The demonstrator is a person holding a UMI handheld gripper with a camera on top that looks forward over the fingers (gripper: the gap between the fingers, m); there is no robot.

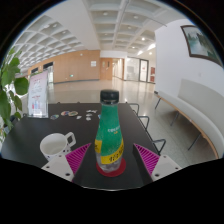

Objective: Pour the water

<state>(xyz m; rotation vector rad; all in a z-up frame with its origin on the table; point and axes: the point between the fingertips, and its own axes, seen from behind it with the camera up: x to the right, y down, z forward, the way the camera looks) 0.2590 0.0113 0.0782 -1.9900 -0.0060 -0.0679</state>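
A green plastic bottle (110, 135) with a dark green cap, a yellow label and a red base stands upright on the dark table (40, 128). It stands between the fingers of my gripper (113, 152), with a gap at each side. The gripper is open, and its magenta pads (80, 157) flank the bottle's lower half. A white cup (55, 146) stands on the table just left of the left finger, upright with its mouth open.
Small objects (70, 114) lie at the table's far end. A leafy plant (10, 90) and a standing sign (38, 95) are at the left. Dark chairs (134, 108) stand beyond the bottle. A white bench (185, 110) runs along the right wall.
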